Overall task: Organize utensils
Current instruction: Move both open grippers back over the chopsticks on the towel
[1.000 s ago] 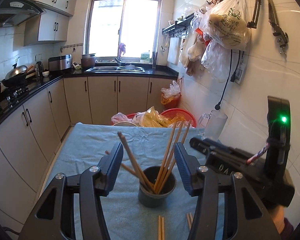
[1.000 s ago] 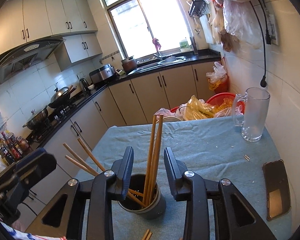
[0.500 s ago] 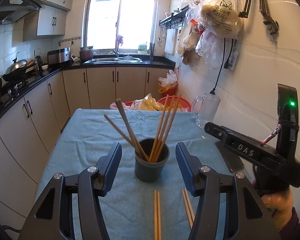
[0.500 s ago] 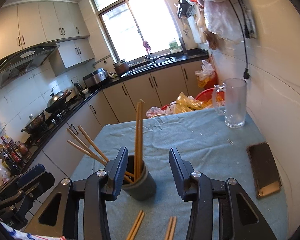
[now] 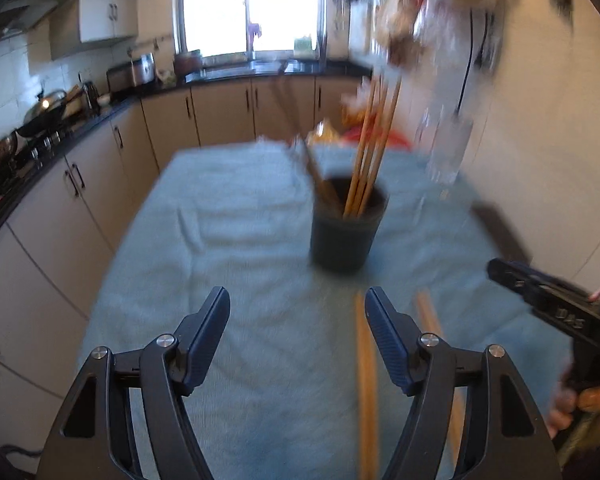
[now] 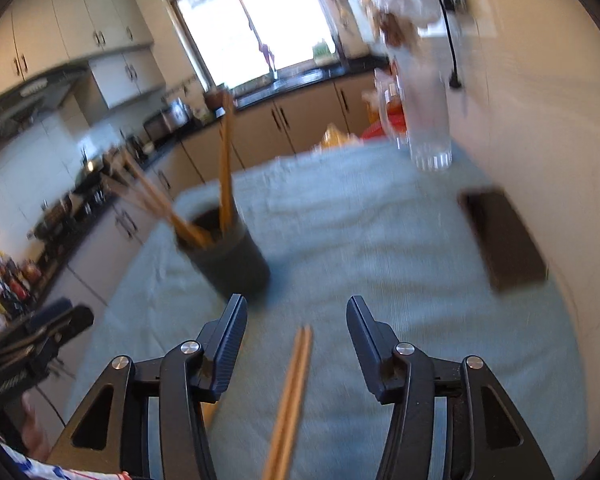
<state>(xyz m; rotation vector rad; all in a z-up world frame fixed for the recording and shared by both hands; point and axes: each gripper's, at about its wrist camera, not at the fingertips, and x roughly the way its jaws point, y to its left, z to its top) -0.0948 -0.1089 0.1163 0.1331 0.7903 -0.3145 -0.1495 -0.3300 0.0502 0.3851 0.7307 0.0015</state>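
Both frames blurred. Left gripper (image 5: 297, 320) and right gripper (image 6: 296, 328) spread wide, holding nothing. Dark cup (image 5: 346, 226) of chopsticks (image 5: 370, 148) mid-cloth; loose chopstick pair (image 6: 292, 396) lies near, between right fingers.

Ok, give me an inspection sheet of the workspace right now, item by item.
Surface: table under a blue-grey cloth, rumpled.
Job's things: dark cup upright, holding chopsticks; loose chopsticks lying on the cloth ahead of the right claw; another pair beside the left claw.
Clutter: glass mug; dark phone lying flat.
Grippers: left claw open, empty; right claw open, empty.
Cables: black cord down the wall.
Surroundings: kitchen cabinets, window, stove with pans; both views blurred.
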